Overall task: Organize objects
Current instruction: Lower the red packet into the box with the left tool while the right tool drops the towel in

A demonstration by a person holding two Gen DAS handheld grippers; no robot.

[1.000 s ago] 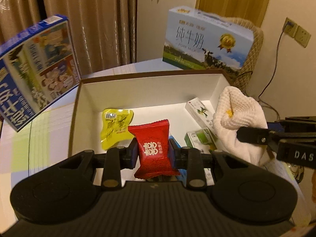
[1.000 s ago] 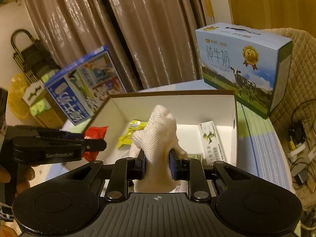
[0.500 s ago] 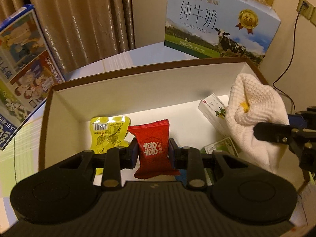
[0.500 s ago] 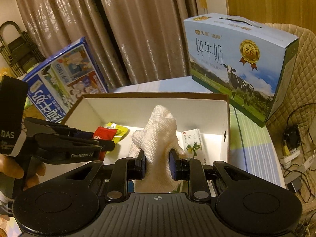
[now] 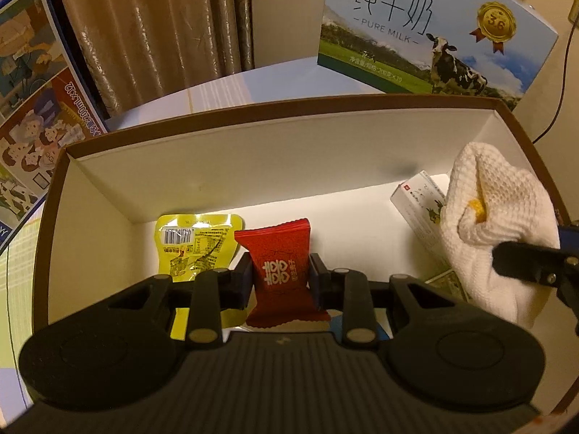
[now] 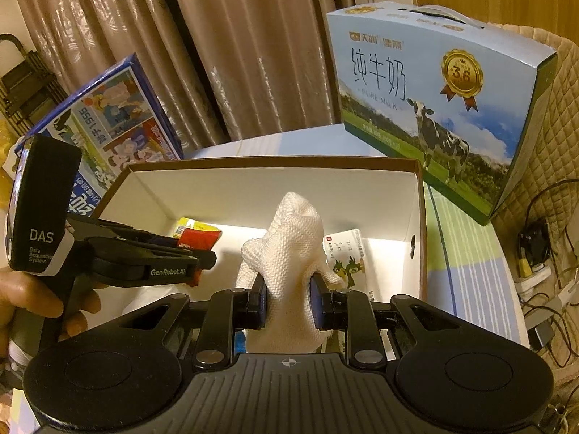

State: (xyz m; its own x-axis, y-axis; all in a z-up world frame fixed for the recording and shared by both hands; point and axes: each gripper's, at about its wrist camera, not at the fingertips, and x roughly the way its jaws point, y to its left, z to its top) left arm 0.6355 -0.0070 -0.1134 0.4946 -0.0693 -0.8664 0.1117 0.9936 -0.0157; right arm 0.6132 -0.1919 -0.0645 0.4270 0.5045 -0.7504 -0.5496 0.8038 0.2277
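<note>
My left gripper (image 5: 280,275) is shut on a red candy packet (image 5: 280,267) and holds it over the open brown-rimmed white box (image 5: 253,166). My right gripper (image 6: 288,302) is shut on a white knitted cloth (image 6: 289,253) and holds it over the box's (image 6: 275,184) right part. The cloth also shows at the right of the left wrist view (image 5: 495,224). The left gripper with the red packet (image 6: 197,238) shows at the left of the right wrist view. A yellow snack packet (image 5: 193,246) lies on the box floor. A white carton with a green print (image 6: 347,256) lies at the right.
A blue and white milk case with a cow (image 6: 434,108) stands behind the box at the right. A blue milk case with cartoon pictures (image 6: 108,115) leans at the left. Brown curtains (image 6: 235,54) hang behind. Cables and a power strip (image 6: 535,271) lie at the far right.
Both grippers have moved forward and lower, so the box fills more of each view. Both still hold their objects.
</note>
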